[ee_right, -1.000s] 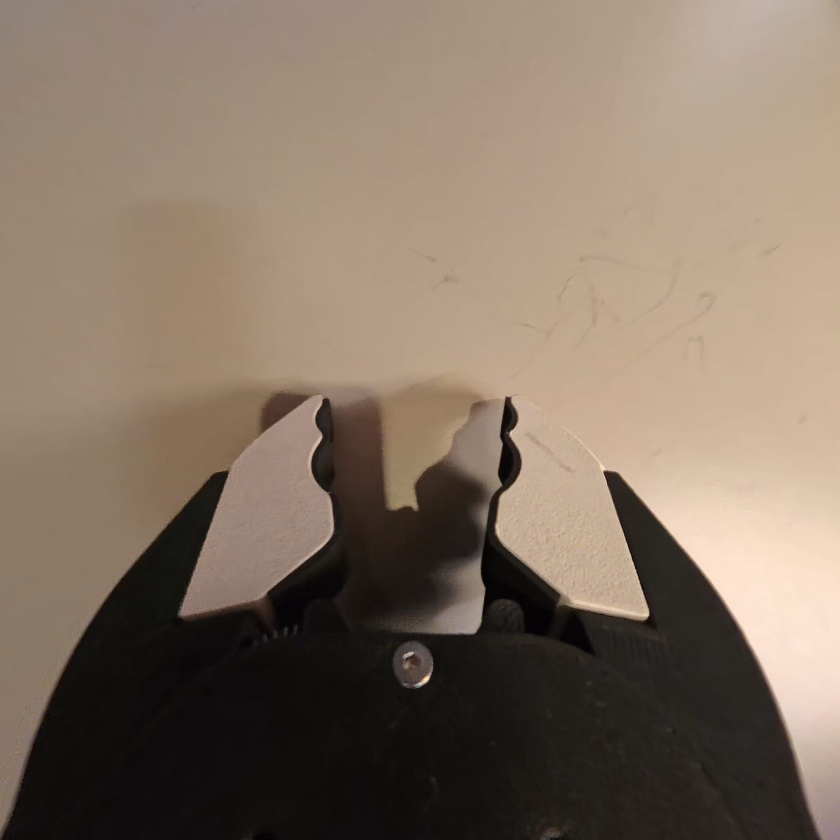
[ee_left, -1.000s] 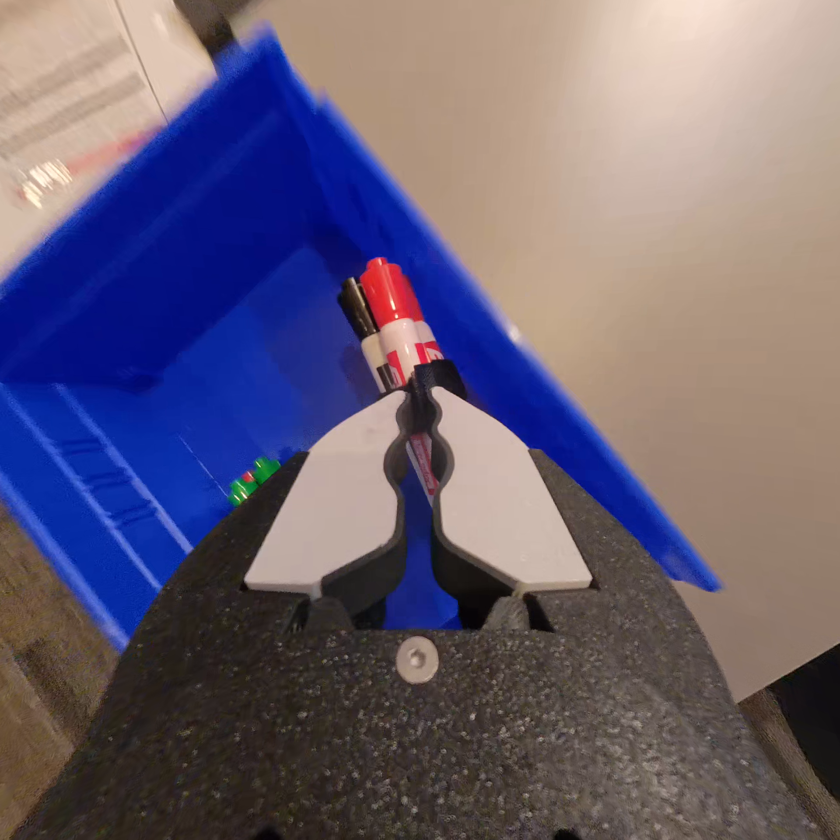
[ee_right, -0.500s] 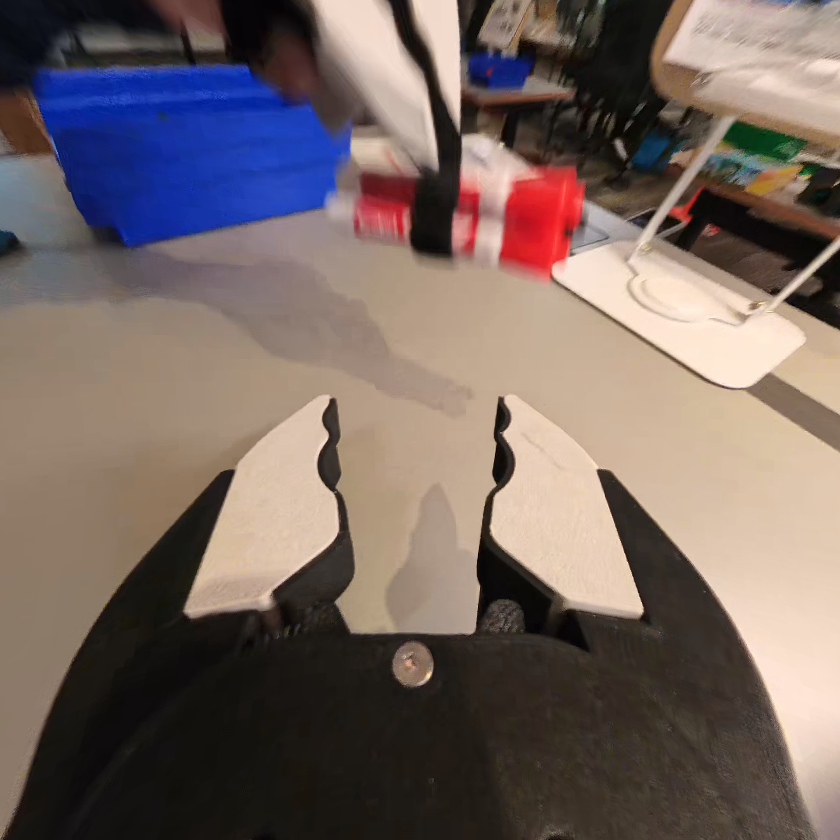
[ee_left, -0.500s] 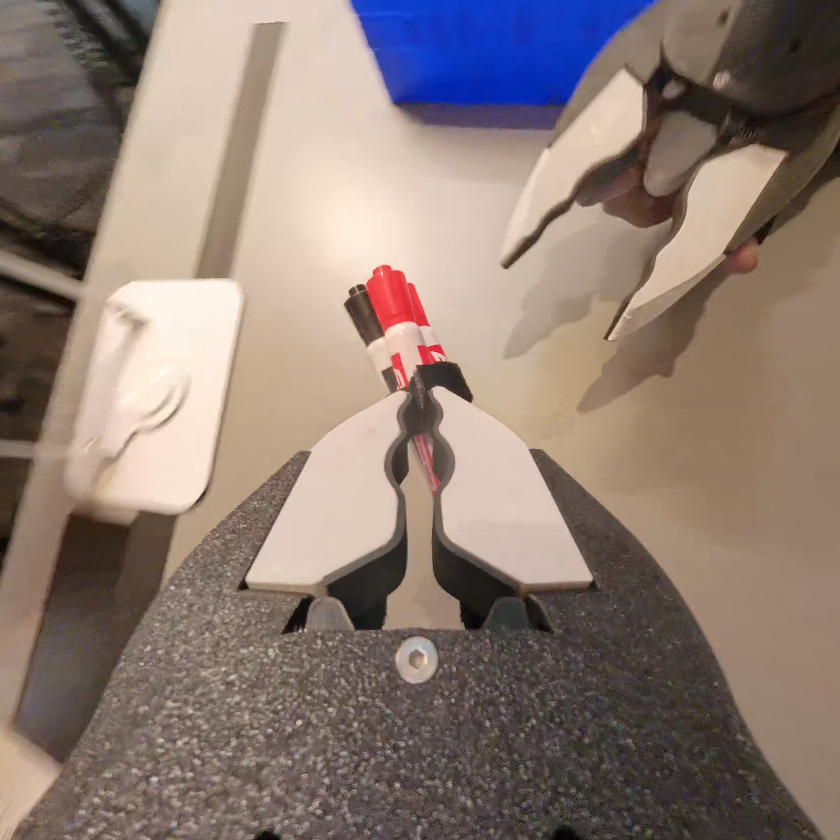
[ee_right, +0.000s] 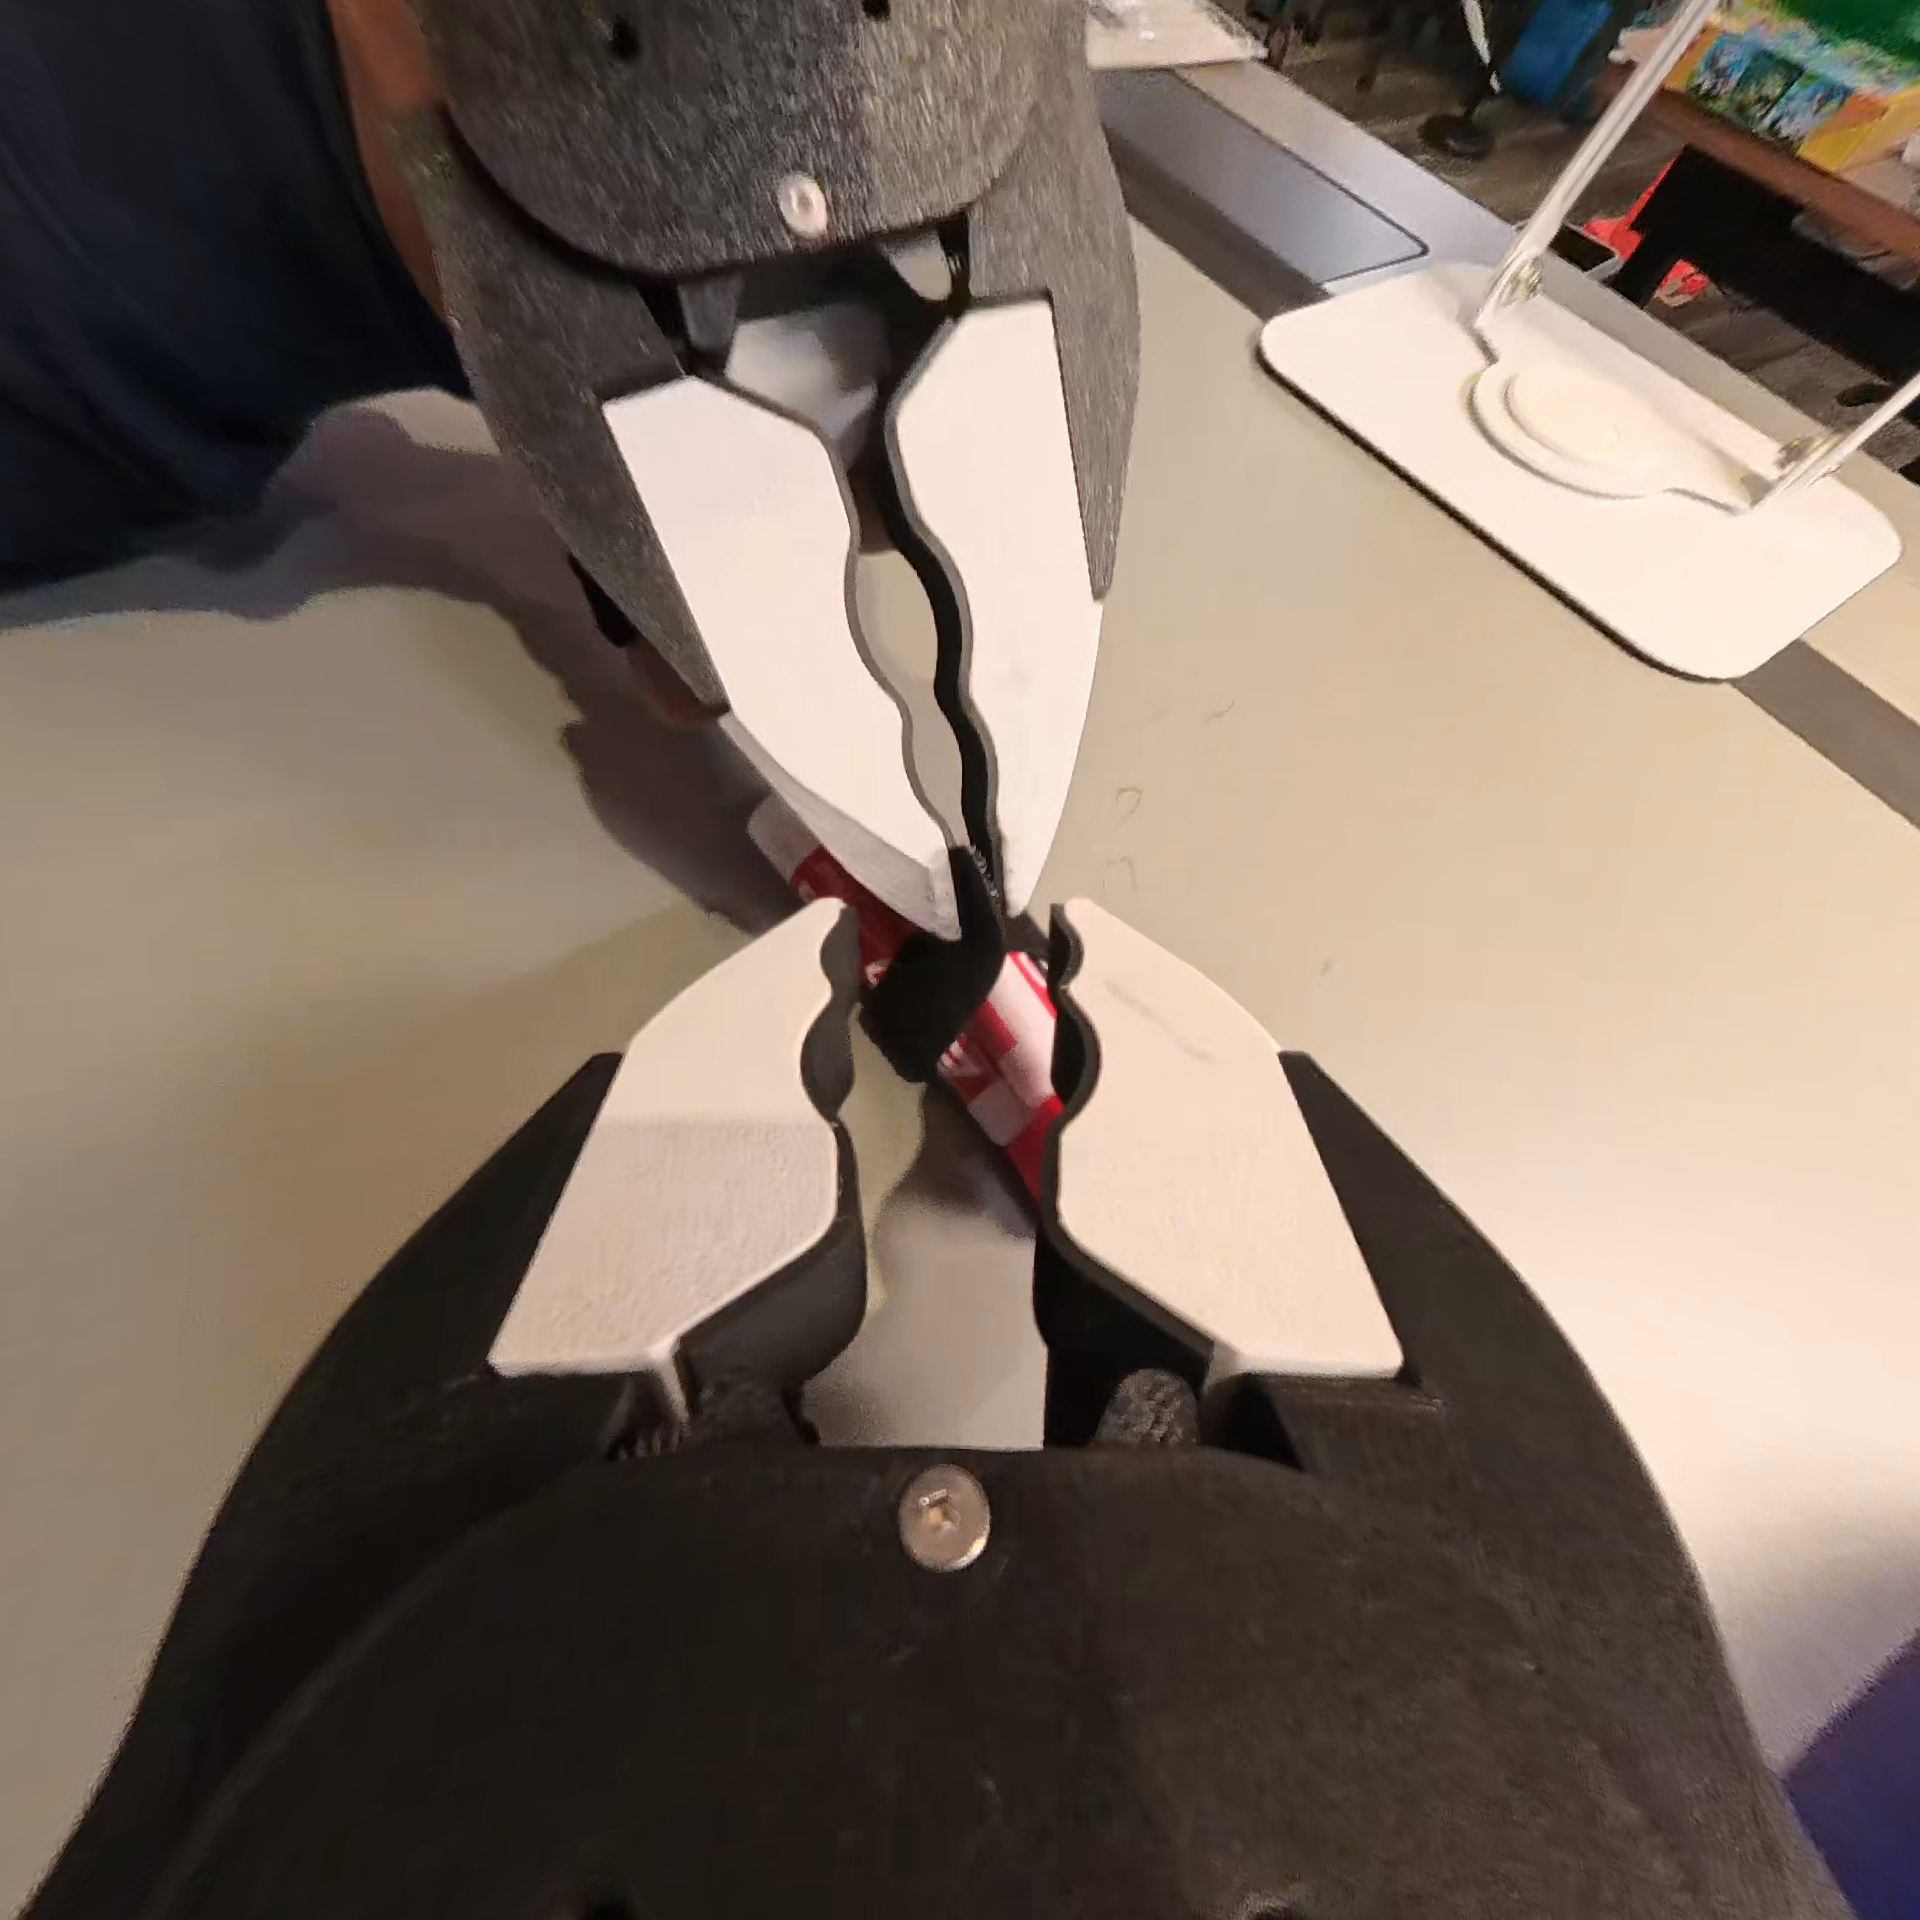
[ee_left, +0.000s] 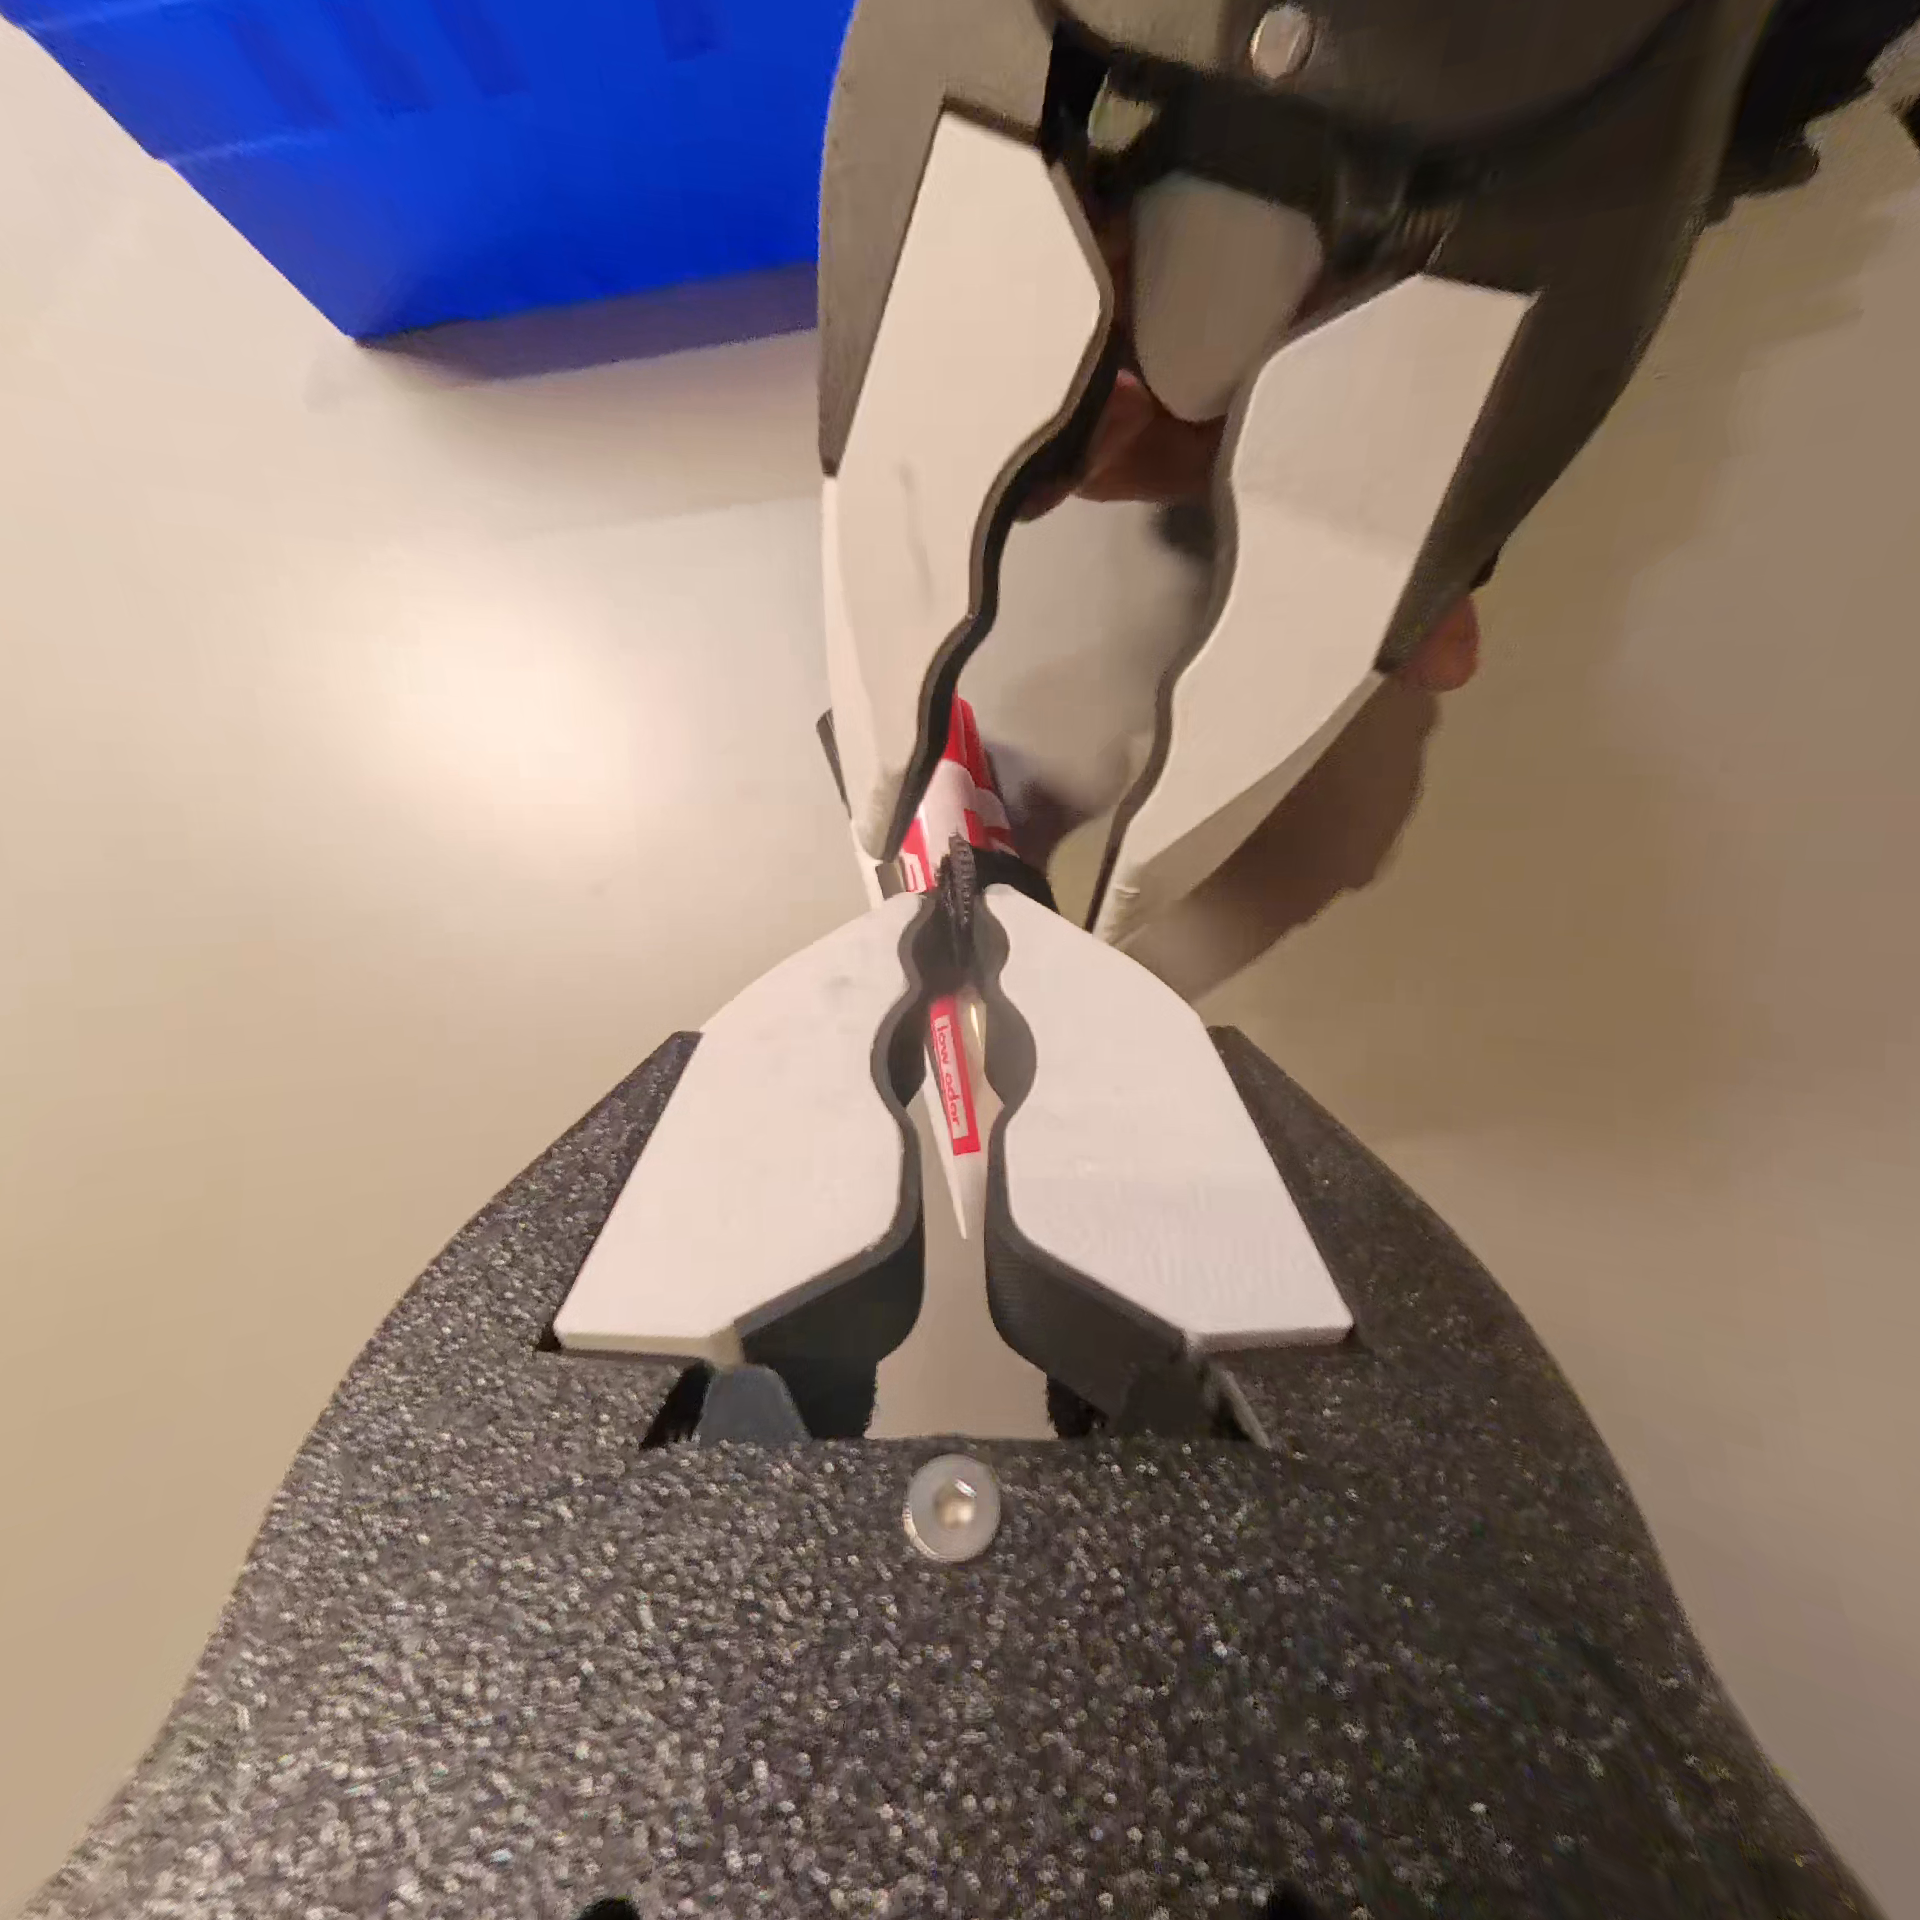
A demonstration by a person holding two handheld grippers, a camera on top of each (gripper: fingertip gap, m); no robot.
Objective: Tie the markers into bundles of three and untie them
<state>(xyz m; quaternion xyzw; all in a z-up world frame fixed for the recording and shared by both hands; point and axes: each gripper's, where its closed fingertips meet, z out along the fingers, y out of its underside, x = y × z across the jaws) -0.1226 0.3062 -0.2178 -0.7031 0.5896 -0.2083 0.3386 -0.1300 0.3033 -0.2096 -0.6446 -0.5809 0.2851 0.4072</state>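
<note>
A bundle of red and white markers [ee_right: 1003, 1075], bound by a black strap [ee_right: 930, 997], hangs just above the beige table [ee_right: 1455, 1039]. My left gripper [ee_left: 951, 920] is shut on the strap's loose end [ee_left: 956, 894] and holds the bundle from above. It also shows in the right wrist view [ee_right: 971, 873]. My right gripper [ee_right: 948, 920] faces it, its fingers narrowed on both sides of the bundle and touching it. In the left wrist view the right gripper [ee_left: 997, 894] comes down from the top and hides most of the markers [ee_left: 961, 790].
A blue bin [ee_left: 499, 156] stands on the table behind the grippers. A white stand base [ee_right: 1558, 499] with a clear arm sits at the far right. A person's dark sleeve [ee_right: 156, 260] is at the upper left. The tips of both grippers are at nearly the same place.
My left gripper carried the bundle out of the blue bin to over the table. My right gripper moved in to meet it and narrowed its fingers around the markers.
</note>
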